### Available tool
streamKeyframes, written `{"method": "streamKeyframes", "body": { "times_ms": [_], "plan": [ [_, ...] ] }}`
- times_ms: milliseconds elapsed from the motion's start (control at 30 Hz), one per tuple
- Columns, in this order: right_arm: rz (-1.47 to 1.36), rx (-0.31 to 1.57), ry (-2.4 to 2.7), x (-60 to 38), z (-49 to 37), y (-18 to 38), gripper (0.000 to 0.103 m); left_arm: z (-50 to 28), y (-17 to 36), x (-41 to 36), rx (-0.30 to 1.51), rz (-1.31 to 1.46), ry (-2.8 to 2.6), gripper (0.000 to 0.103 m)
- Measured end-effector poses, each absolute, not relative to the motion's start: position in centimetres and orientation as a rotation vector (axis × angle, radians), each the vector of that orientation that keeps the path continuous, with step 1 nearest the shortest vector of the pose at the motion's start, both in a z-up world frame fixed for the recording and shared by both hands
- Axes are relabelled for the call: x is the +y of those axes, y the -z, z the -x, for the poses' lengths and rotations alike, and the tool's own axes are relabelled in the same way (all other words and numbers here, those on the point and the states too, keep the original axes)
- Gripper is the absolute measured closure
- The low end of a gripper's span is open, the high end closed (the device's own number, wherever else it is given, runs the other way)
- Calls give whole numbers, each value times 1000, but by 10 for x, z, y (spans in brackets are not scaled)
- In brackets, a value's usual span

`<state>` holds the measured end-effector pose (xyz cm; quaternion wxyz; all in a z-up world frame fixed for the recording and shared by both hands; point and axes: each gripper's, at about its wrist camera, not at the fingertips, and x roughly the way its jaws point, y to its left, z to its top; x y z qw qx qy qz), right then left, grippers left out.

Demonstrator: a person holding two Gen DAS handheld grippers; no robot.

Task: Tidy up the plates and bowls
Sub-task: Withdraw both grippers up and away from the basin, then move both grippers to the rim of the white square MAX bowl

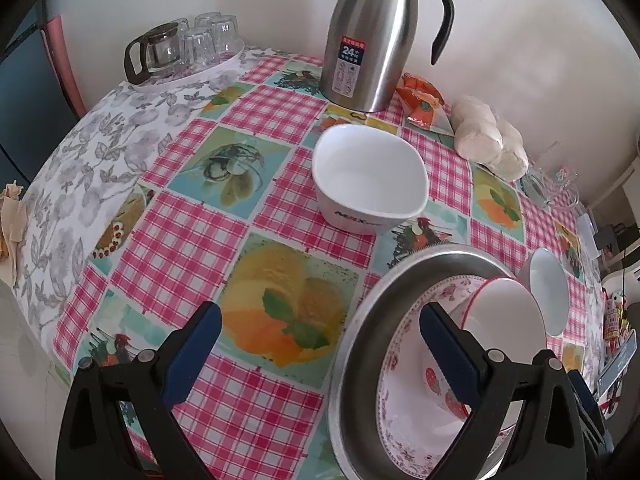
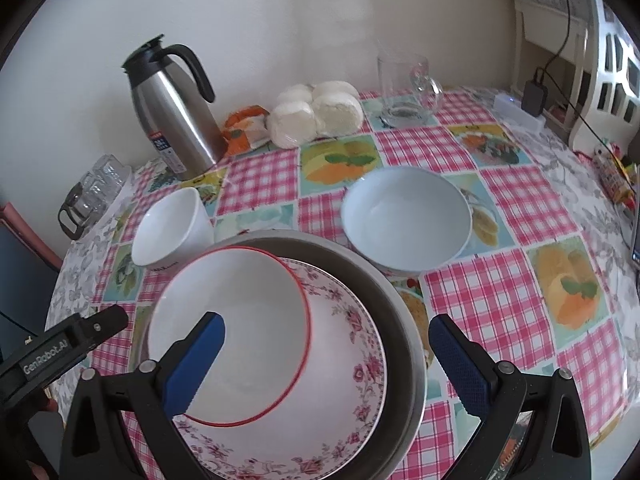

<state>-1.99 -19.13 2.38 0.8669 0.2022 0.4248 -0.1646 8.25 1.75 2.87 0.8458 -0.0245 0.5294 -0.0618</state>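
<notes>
A red-rimmed white bowl (image 2: 236, 344) leans inside a pink-flowered plate (image 2: 348, 380), which rests in a metal pan (image 2: 400, 328). The same stack shows in the left wrist view: bowl (image 1: 508, 312), plate (image 1: 404, 412), pan (image 1: 360, 344). A squarish white bowl (image 1: 370, 178) (image 2: 172, 232) stands beyond the pan, and a round pale bowl (image 2: 406, 220) (image 1: 548, 292) to its right. My left gripper (image 1: 320, 352) is open over the tablecloth, its right finger over the pan. My right gripper (image 2: 326, 364) is open above the stack, holding nothing.
A steel thermos jug (image 1: 368, 36) stands at the back by the wall, beside an orange packet (image 1: 424, 104) and bagged white buns (image 2: 316, 114). A tray of glasses (image 1: 188, 48) sits at the far left, a glass mug (image 2: 408, 84) at the far right.
</notes>
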Motion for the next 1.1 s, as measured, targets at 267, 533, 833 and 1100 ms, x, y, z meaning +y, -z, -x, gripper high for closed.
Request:
{"method": "streamKeyframes", "body": {
  "times_ms": [267, 533, 833, 1100],
  "plan": [
    [-398, 860, 344, -175, 13, -32, 0, -91, -31, 46, 1111, 98, 102, 4],
    [-366, 796, 325, -149, 4, -44, 0, -100, -31, 77, 1102, 174, 85, 4],
    [-295, 759, 290, -116, -12, -53, 0, -114, -22, 108, 1113, 258, 90, 4],
    [-258, 764, 276, -103, -28, -53, 0, -126, -15, 115, 1070, 330, 128, 4]
  ]
}}
